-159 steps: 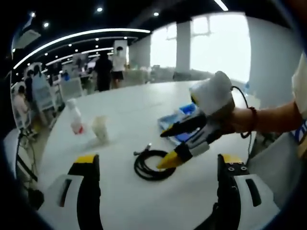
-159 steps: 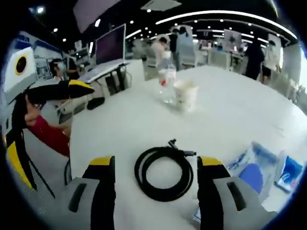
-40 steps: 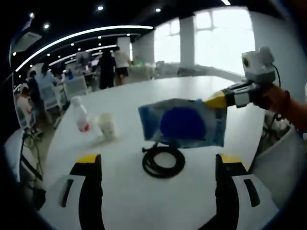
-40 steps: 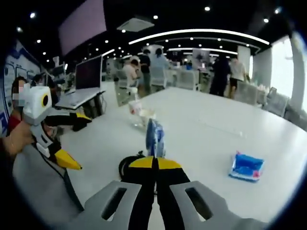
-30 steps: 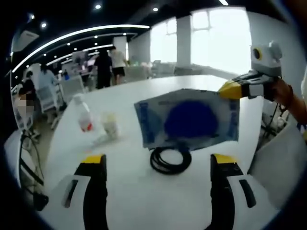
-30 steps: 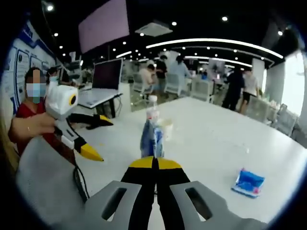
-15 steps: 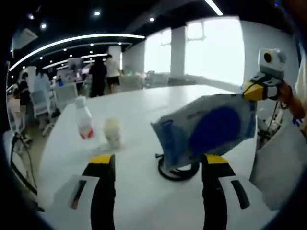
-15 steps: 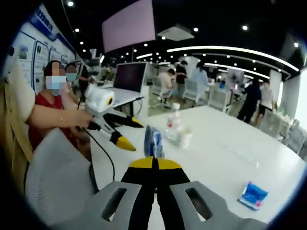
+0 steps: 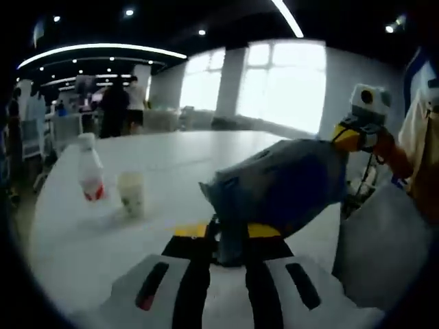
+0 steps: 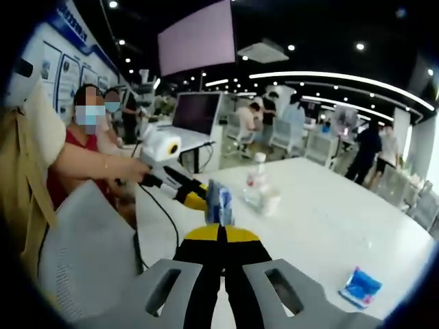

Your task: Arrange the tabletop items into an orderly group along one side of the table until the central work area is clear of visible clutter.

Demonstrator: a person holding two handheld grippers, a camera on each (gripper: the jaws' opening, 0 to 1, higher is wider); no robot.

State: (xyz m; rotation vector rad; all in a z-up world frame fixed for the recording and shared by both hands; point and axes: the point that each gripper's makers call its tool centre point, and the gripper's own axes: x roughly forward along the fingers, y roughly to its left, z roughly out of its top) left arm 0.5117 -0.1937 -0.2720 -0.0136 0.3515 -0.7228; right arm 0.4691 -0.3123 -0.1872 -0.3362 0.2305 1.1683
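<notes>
Left tool point(image 9: 221, 240): clamped on wipes pack point(image 9: 281, 188)
Right tool point(image 10: 221, 229): also gripping it
Left: small blue packet point(image 10: 361, 286) alone on worktop point(image 10: 322, 219)

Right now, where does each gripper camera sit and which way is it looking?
Left gripper view: rides on the left gripper, looking along its jaws, closed on the blue packet; beyond, the right gripper, a bottle and cup on the white table.
Right gripper view: rides on the right gripper, shut on the packet's edge, facing the left gripper, the person's hand, and a small blue pack.
Shared: packet, bottle, cup, table, each other's gripper.
</notes>
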